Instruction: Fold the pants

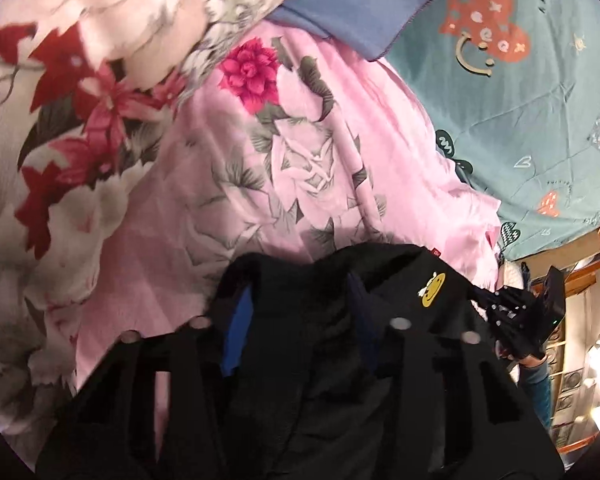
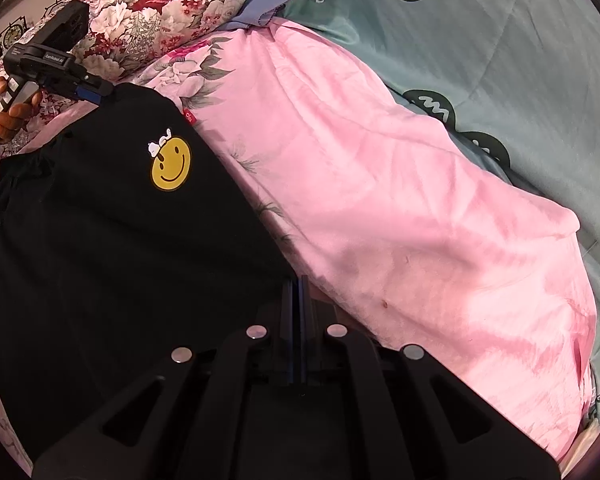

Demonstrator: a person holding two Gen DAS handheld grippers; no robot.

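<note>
Black pants (image 2: 100,240) with a yellow smiley patch (image 2: 171,168) lie on a pink quilt (image 2: 380,200). In the right wrist view my right gripper (image 2: 299,284) is shut, its pads pinched together on the pants' near right edge. My left gripper (image 2: 100,94) holds the far corner of the pants, with a hand on its handle. In the left wrist view the pants (image 1: 396,276) bunch up between the blue pads of my left gripper (image 1: 298,280) and hide its fingertips. The smiley patch (image 1: 432,289) shows just right of it, and my right gripper (image 1: 480,294) grips the cloth's right edge.
The pink quilt (image 1: 300,160) with flower prints covers a teal bedsheet (image 2: 500,60) with cartoon prints. A red and white floral blanket (image 1: 60,100) is piled at the left, with a blue cloth (image 1: 360,12) behind it. Wooden furniture and lamps (image 1: 596,352) stand beyond the bed.
</note>
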